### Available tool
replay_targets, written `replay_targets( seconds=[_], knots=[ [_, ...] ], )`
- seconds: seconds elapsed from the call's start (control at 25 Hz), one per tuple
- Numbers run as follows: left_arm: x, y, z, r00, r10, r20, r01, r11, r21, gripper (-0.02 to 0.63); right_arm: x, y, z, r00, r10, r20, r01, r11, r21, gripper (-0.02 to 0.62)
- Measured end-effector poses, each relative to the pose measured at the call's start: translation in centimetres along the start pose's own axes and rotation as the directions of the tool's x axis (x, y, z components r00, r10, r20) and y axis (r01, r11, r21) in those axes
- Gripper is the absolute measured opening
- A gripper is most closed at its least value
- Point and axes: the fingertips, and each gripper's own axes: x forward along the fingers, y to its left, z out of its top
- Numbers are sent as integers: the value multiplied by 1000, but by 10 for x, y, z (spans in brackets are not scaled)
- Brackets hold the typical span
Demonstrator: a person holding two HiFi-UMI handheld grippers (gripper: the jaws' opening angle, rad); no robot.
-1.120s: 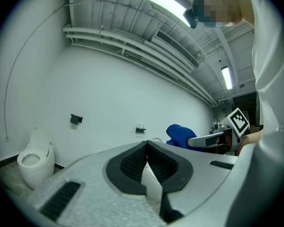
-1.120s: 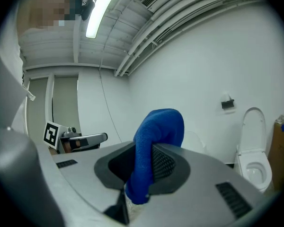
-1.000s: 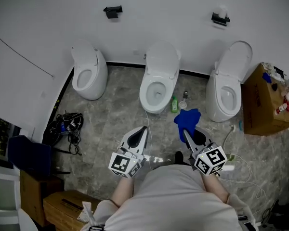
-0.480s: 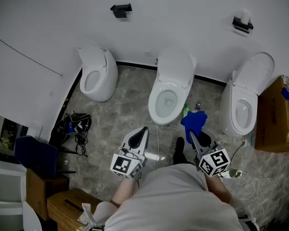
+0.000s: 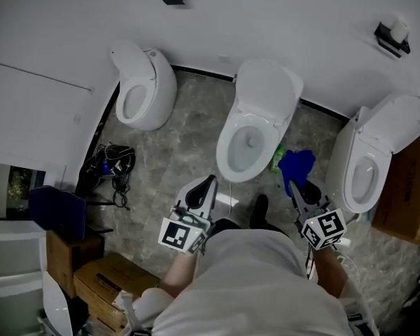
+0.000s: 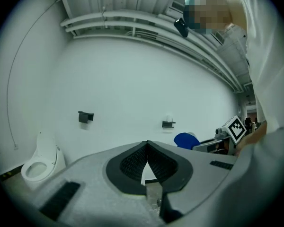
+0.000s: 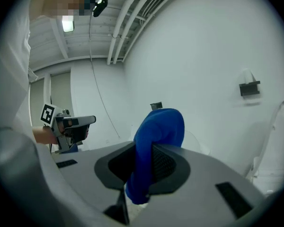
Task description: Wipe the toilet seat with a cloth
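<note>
A white toilet (image 5: 255,128) with its lid up stands in the middle of the row, seat (image 5: 231,156) down. My right gripper (image 5: 292,186) is shut on a blue cloth (image 5: 297,165) that hangs out past its tips, to the right of that bowl; the cloth (image 7: 154,143) fills the jaws in the right gripper view. My left gripper (image 5: 208,183) hovers just in front of the bowl, its jaws shut with nothing between them (image 6: 146,148). Both grippers are held level, pointing at the wall.
Another toilet (image 5: 143,86) stands at the left and a third (image 5: 378,152) at the right. A green bottle (image 5: 278,157) sits on the floor beside the middle bowl. Tangled cables (image 5: 108,166) lie at left, cardboard boxes (image 5: 112,282) at lower left and one (image 5: 413,201) at right.
The view has shifted: the middle toilet now lies closer and more directly ahead. Both grippers keep their hold and pose; the cloth has moved with the right gripper towards the bowl's right side.
</note>
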Motion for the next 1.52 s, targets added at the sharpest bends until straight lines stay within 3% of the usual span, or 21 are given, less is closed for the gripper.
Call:
replay_targets(
  seconds=[0.24,0.6,0.76,0.92,1.08,1.52],
  knots=[
    [60,24,-27,998,-38,-56,35,999,-39,5,37,-41,-6,998,-34,-43,36,999,39,54],
    [130,60,-110,977,-153,-146,140,985,-96,5,91,-74,-64,984,-129,-123,143,983,113,54],
    [128,68,-162,947,-220,-232,185,969,-166,5,105,-71,-103,968,-148,-202,176,976,126,54],
    [127,93,-212,934,-230,-275,178,963,-202,5,132,-73,-143,956,-164,-244,198,972,124,54],
    [132,109,-249,934,-226,-278,158,956,-247,5,159,-75,-178,942,-173,-288,207,974,91,54],
    [144,133,-339,929,-214,-301,118,944,-307,5,208,-74,-280,920,-120,-373,187,971,148,54]
  ],
)
